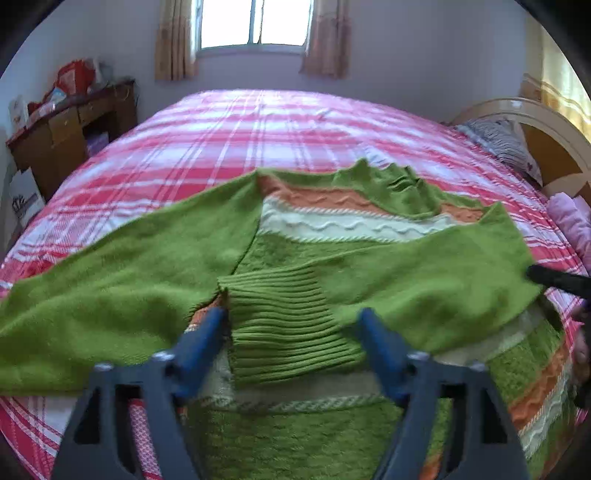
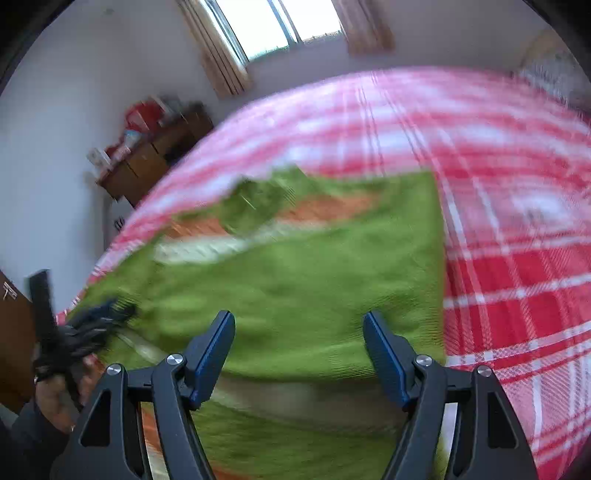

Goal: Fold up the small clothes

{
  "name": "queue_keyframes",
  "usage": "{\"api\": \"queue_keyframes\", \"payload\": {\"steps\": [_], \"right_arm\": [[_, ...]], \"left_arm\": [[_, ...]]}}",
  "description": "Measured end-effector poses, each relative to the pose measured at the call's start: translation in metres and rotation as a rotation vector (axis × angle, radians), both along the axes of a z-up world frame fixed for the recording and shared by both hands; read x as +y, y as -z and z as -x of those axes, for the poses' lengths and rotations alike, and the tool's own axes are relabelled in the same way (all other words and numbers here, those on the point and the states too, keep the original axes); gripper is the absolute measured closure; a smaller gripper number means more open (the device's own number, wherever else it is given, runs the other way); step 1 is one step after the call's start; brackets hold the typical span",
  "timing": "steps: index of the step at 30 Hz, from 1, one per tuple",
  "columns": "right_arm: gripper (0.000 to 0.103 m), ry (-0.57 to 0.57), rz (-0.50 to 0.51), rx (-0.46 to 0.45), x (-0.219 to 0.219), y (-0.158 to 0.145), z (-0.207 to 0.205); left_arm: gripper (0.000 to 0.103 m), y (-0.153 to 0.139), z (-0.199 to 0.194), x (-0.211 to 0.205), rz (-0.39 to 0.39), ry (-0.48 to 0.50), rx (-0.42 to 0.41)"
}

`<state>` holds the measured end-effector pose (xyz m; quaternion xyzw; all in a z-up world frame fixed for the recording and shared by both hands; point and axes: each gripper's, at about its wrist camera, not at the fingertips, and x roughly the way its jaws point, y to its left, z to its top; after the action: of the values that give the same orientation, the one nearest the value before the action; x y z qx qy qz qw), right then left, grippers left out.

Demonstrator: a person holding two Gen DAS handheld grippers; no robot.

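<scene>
A home bedroom: a wide bed under a pink plaid cover, a curtained window beyond its far edge, a cluttered wooden desk by its left edge, a curved headboard at its right

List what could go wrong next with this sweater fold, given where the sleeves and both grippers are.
1. The ribbed cuff lies loose between the open left gripper; a careless advance could drag the folded sleeve askew.
2. The other sleeve sprawls unfolded across the bedspread, so the sweater may end lopsided.
3. The right gripper, open over blurred fabric, could snag it.
</scene>
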<state>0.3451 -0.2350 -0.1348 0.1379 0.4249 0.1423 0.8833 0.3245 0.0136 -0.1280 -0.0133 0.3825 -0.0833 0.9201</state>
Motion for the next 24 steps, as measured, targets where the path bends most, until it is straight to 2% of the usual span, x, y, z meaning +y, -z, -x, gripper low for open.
{"api": "queue_keyframes", "payload": {"steps": [1,2,6,7,9,10,12,15,18,20,22,24], "right_arm": [[0.033,0.010,0.011,0.010,-0.005,0.005,0.000],[0.037,0.020,0.016,-0.006,-0.013,0.008,0.002],[0.040,0.062,0.024,0.002,-0.027,0.002,0.006],[0.040,0.057,0.053,0.002,-0.024,-0.002,0.006],[0.039,0.067,0.158,-0.047,-0.010,-0.017,0.006],[0.039,0.066,0.176,-0.077,-0.007,-0.025,0.005],[0.039,0.044,0.147,-0.097,0.000,-0.035,-0.007],[0.039,0.006,0.150,-0.023,0.010,-0.021,-0.036],[0.039,0.072,0.173,0.042,-0.009,0.005,-0.045],[0.046,0.075,0.123,0.001,-0.028,0.006,-0.037],[0.046,0.089,0.107,0.000,-0.035,0.001,-0.033],[0.045,0.131,0.205,-0.024,-0.029,-0.011,-0.027]], "left_arm": [[0.002,-0.001,0.003,0.000,0.004,0.007,-0.012],[0.000,-0.003,0.006,0.000,0.013,0.013,-0.029],[0.000,0.000,-0.001,0.004,0.029,0.007,-0.003],[0.000,0.001,-0.002,0.005,0.030,0.004,0.006],[0.000,0.003,-0.003,0.006,0.030,-0.010,0.012],[0.000,0.003,-0.002,0.006,0.030,-0.011,0.010],[0.000,0.003,-0.001,0.005,0.024,-0.013,0.009],[0.000,0.005,-0.001,0.006,0.026,-0.012,0.020],[0.000,0.008,-0.003,0.011,0.050,-0.027,0.042],[0.000,0.010,-0.005,0.016,0.073,-0.034,0.057],[0.000,0.013,-0.008,0.018,0.091,-0.038,0.077],[0.000,0.013,-0.008,0.017,0.088,-0.035,0.077]]}}
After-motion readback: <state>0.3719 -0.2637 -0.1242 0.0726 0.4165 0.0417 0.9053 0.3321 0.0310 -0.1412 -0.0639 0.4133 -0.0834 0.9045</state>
